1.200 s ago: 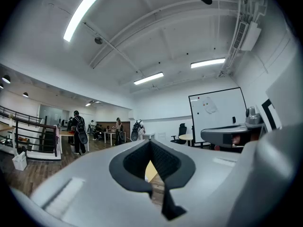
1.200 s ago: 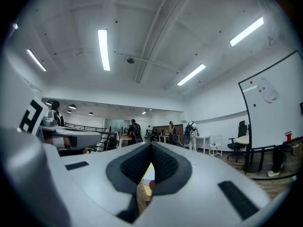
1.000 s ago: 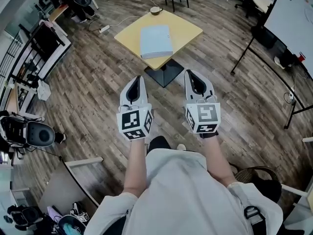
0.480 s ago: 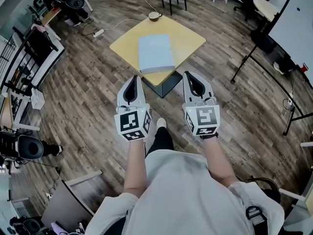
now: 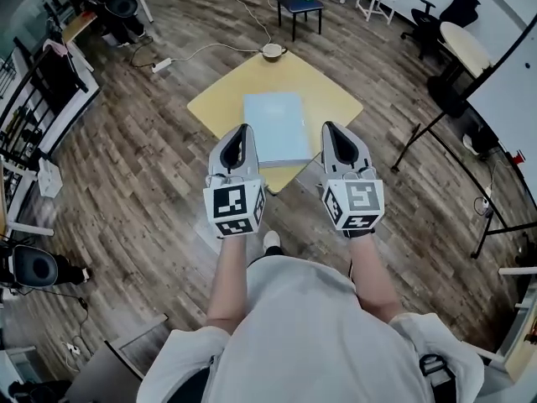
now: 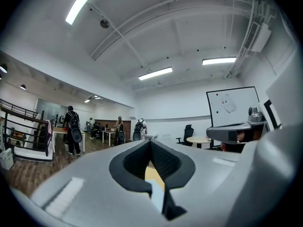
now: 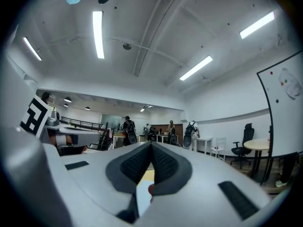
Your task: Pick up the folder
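- A dark wood-plank floor [image 5: 143, 175] ran across the whole room.
- A square yellow-topped table [image 5: 329, 97] stood in the middle of it.
- A white whiteboard on a black stand [image 5: 513, 74] stood at the right, near a round pale table [image 5: 466, 47] and a black office chair [image 5: 460, 8].
- A black metal railing [image 5: 38, 107] lined the left side.
- A white power strip [image 5: 161, 63] lay on the floor with its cable trailing.
- Long strip lights [image 7: 98, 34] glowed on the white ceiling [image 6: 189, 27].

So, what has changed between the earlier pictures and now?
The person stepped closer to the table; the left gripper and right gripper now flank the folder in the head view. Nothing was taken; the jaws stayed shut, the folder lay still.
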